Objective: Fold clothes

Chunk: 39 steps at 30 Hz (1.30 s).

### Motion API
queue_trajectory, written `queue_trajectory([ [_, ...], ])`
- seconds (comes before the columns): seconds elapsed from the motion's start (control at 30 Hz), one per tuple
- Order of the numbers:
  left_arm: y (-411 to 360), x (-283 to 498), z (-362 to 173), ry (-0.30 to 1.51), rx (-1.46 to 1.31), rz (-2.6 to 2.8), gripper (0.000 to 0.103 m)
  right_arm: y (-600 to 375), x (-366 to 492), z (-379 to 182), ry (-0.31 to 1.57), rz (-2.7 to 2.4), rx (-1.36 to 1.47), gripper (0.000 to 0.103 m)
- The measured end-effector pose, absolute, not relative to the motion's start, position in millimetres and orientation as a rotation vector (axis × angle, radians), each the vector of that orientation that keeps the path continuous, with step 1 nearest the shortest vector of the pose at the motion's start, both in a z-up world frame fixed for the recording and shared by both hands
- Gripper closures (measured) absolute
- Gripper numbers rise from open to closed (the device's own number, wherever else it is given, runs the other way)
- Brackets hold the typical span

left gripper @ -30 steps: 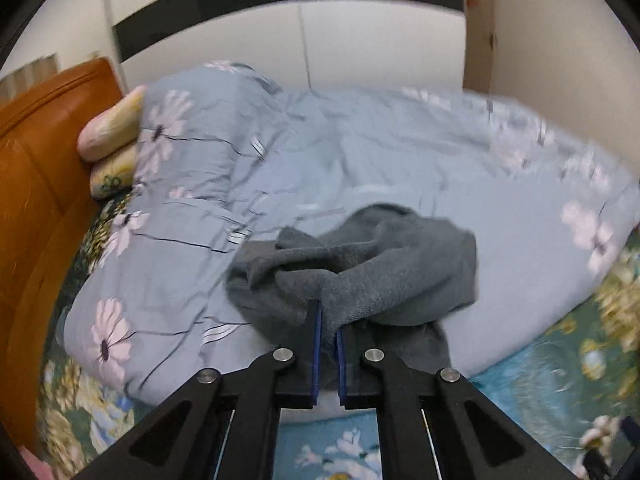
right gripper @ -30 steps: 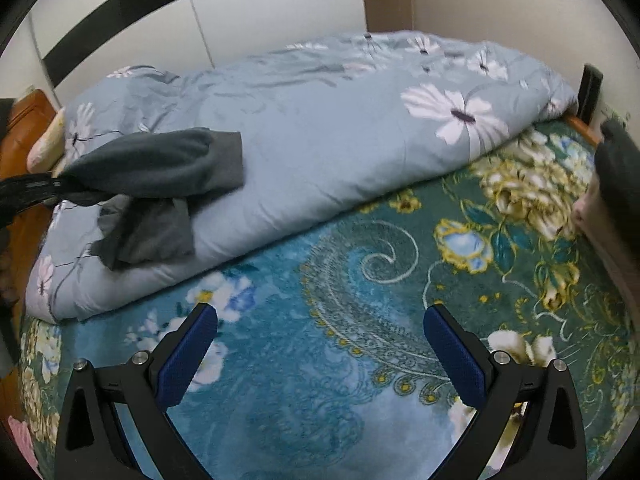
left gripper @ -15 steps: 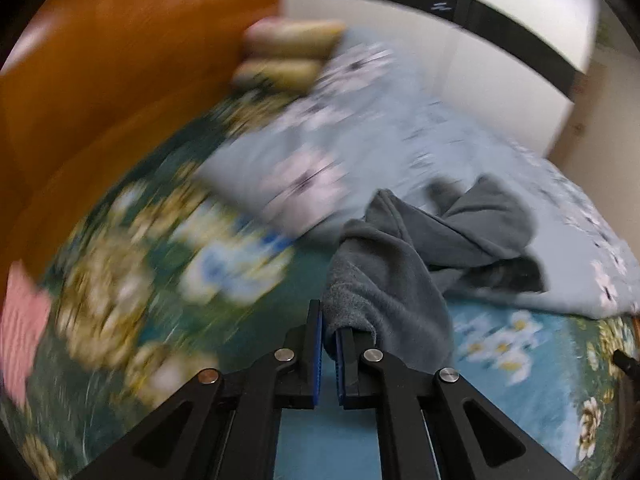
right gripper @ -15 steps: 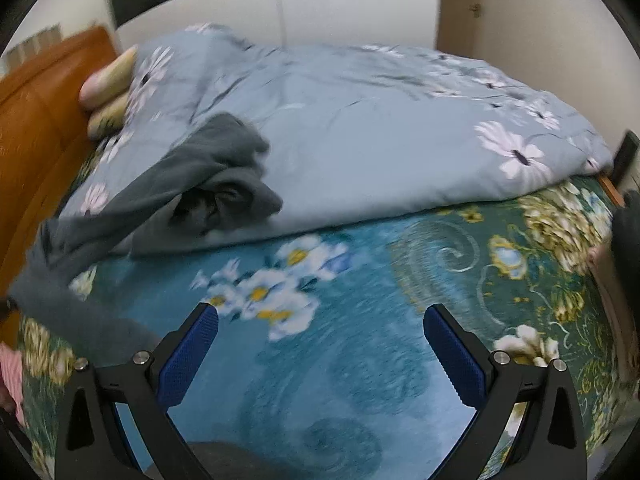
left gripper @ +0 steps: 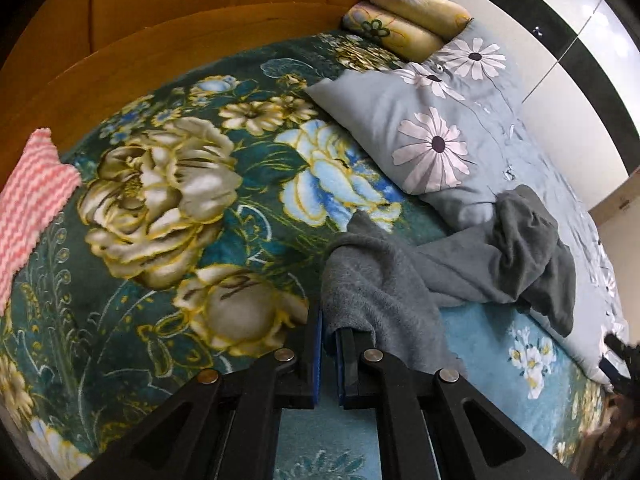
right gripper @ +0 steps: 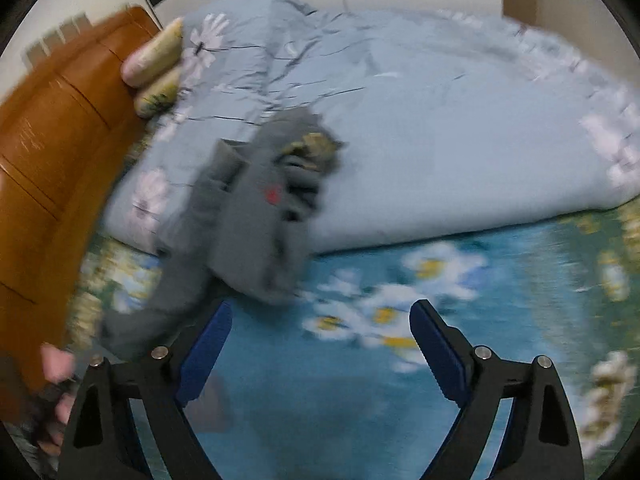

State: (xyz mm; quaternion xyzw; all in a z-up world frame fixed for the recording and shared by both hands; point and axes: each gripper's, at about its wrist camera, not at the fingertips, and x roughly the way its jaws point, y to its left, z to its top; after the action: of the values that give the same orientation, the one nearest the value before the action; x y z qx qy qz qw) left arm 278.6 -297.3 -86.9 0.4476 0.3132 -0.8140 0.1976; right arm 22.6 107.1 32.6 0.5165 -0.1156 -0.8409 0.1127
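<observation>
No text, label, brand, number or sign can be read in either view. A small red mark is seen on the grey fleece garment in the right wrist view, but it is blurred and cannot be deciphered.

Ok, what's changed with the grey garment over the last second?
The left gripper, clamped on the grey garment throughout, has dragged it off the pale blue duvet toward the headboard; the garment now lies stretched partly over the floral blanket, its far end on the duvet. The right gripper has swung toward the garment. Its fingers stayed open and empty.
</observation>
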Motion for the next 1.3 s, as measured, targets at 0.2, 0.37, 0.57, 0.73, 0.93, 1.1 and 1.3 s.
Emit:
queue_trajectory([
  [0.2,-305.2,270.4,-87.6,0.899,1.275,-2.253,0.097,75.3,-29.5,13.9,-0.382,-2.405,1.54,0.012],
  [0.37,-306.5,270.0,-81.9,0.874,1.283,-2.261,0.097,58.7,-63.0,-15.0,-0.417,-2.368,1.695,0.048],
  [0.57,-305.1,264.7,-72.4,0.859,1.242,-2.295,0.097,72.7,-65.9,-5.5,-0.564,-2.327,1.674,0.095],
  [0.73,-306.0,251.5,-48.3,0.929,1.145,-2.389,0.097,121.6,-35.4,60.0,-0.632,-2.385,1.451,0.095],
  [0.93,-291.5,221.0,-16.7,0.978,1.103,-2.576,0.097,199.4,65.3,136.5,-0.614,-2.519,1.248,0.095],
  [1.1,-270.1,167.9,-0.4,0.977,1.138,-2.682,0.098,229.6,120.2,169.5,-0.616,-2.596,1.246,0.095],
  [1.3,-273.9,132.4,42.0,0.905,1.055,-2.744,0.098,176.2,141.1,194.3,-0.596,-2.461,1.176,0.095],
])
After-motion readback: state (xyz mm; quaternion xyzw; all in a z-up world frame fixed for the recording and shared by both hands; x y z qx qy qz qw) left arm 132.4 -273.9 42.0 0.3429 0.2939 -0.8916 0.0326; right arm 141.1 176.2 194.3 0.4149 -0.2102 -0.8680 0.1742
